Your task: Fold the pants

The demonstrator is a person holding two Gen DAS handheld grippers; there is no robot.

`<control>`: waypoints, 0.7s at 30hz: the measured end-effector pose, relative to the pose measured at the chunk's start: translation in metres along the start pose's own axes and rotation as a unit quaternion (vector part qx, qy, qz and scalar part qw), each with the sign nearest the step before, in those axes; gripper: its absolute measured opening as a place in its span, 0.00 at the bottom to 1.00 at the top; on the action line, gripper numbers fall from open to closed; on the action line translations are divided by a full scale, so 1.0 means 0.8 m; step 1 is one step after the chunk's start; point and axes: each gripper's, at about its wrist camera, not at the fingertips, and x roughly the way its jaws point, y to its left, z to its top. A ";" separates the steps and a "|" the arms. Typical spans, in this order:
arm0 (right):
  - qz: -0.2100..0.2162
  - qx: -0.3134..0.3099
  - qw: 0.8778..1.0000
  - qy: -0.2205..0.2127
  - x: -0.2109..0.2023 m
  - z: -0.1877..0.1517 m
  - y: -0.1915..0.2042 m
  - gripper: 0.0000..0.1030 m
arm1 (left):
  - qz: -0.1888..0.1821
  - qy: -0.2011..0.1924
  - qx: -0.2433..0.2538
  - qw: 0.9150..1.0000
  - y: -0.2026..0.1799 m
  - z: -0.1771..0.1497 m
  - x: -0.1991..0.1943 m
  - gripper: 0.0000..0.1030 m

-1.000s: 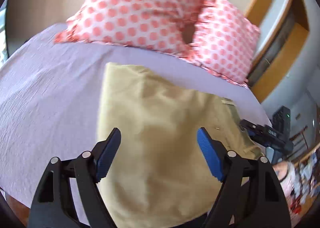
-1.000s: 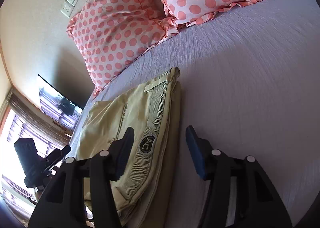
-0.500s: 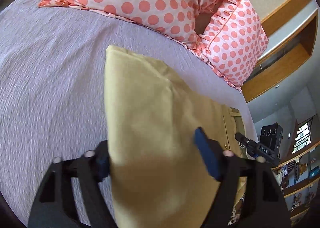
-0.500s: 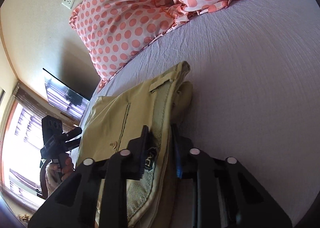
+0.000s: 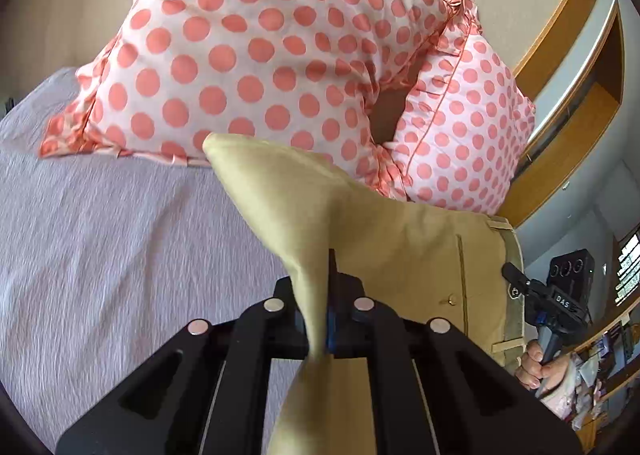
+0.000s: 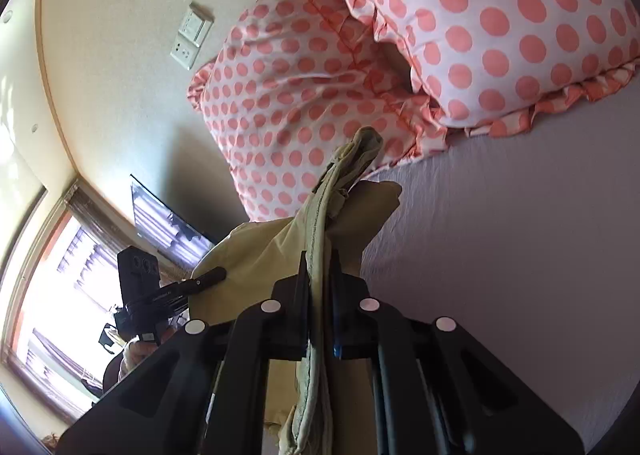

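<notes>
**Both grippers clamping the khaki pants, mid-lift**

Left gripper [image 5: 320, 319] is pinching a folded edge of the khaki pants [image 5: 400, 239], jaws squeezed right down on the cloth. Right gripper [image 6: 320, 311] is doing the same on the waistband [image 6: 320, 223] end, closed tight with the ribbed band running up between the jaws. The pants are hanging off both grips above the lavender bedsheet [image 5: 120, 239], near the two polka-dot pillows [image 5: 260, 55] at the far end.

I'm guessing this is the carry-over part of a fold: both ends gathered, next move probably needs them swung across together and laid flat so the edges line up.

Hard to say how many layers are stacked, or whether any cloth is touching the bed, since the gripper bodies are blocking the near part.
</notes>
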 end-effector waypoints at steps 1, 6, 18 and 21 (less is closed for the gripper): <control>-0.015 0.003 1.000 -0.013 0.003 0.011 -0.008 0.08 | 0.012 -0.001 0.002 1.000 -0.004 0.011 0.016 0.07; -0.199 0.027 0.979 0.029 0.039 0.024 -0.054 0.32 | 0.138 0.032 -0.013 0.990 0.012 0.030 0.085 0.26; -0.062 0.059 0.995 0.040 0.014 -0.032 -0.007 0.84 | -0.044 0.039 0.030 0.998 -0.039 -0.049 0.022 0.83; -0.129 0.070 0.987 0.062 0.026 -0.046 -0.021 0.85 | 0.017 0.091 0.020 0.995 -0.036 -0.070 0.061 0.82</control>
